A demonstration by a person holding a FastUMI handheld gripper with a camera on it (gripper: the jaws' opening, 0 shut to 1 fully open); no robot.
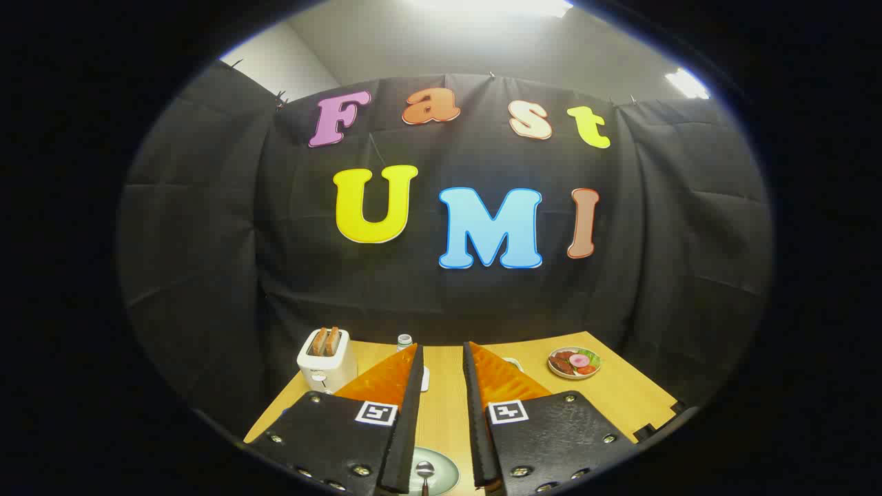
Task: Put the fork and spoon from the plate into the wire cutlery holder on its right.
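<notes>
My gripper (442, 353) is held above the wooden table, its two fingers apart with a gap of bare table between them and nothing held. Low down between the fingers, close under the gripper, lies a pale green plate (444, 470). A spoon (425, 470) rests on that plate with its bowl toward the far side. The rest of the plate is hidden by the fingers.
A white toaster (326, 359) with two toast slices stands beyond the left finger. A small jar (404, 340) is near the table's far edge. A plate of food (574, 362) sits beyond the right finger. The wooden table (620, 393) ends at the black cloth wall.
</notes>
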